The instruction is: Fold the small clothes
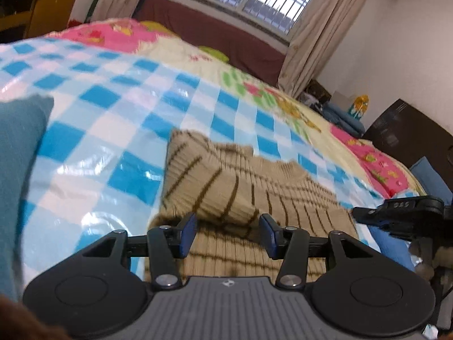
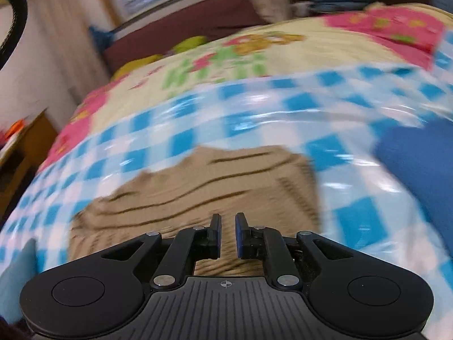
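A small beige knit sweater with dark brown stripes [image 1: 240, 187] lies on the blue-and-white checked plastic sheet [image 1: 119, 107] over the bed, one sleeve folded across its body. My left gripper [image 1: 228, 233] is open and empty, just above the sweater's near edge. The right gripper's black body [image 1: 402, 212] shows at the right edge of the left wrist view. In the blurred right wrist view the sweater [image 2: 203, 187] lies ahead, and my right gripper [image 2: 228, 233] hovers over its near part with a narrow gap between the pads, holding nothing.
A teal garment [image 1: 17, 170] lies at the sheet's left. A blue garment [image 2: 419, 164] lies at its right. A cartoon-print quilt [image 1: 283, 99] covers the bed beyond. A wooden cabinet [image 1: 36, 11], curtains and a window stand behind.
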Available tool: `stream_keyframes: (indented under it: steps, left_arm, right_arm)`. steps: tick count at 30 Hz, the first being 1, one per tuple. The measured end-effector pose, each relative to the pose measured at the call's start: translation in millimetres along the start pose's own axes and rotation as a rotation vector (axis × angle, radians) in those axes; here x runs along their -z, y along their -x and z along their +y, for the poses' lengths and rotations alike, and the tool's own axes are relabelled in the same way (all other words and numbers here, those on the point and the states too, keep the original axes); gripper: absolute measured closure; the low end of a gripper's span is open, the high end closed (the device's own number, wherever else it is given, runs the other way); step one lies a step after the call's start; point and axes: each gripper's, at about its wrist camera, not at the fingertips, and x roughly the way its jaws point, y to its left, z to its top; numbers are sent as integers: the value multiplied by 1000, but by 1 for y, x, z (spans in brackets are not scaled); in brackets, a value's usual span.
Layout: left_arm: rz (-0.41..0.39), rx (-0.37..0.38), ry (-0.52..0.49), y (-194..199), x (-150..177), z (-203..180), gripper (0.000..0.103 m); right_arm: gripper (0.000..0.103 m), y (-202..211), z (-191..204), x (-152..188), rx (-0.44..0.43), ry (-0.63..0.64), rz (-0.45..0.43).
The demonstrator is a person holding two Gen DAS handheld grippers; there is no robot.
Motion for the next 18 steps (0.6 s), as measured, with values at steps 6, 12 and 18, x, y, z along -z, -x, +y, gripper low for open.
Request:
stream_keyframes:
  steps: [6, 12, 18]
  left_arm:
    - [-5, -117, -4, -22, -15, 10, 51]
    - [69, -193, 95, -43, -9, 43, 51]
    - [64, -223, 18, -42, -4, 36, 51]
  right_arm:
    - [89, -28, 70, 9, -176, 163, 92]
    - [89, -66, 139, 17, -287, 326, 163]
    - [89, -103, 175, 21, -325, 345, 220]
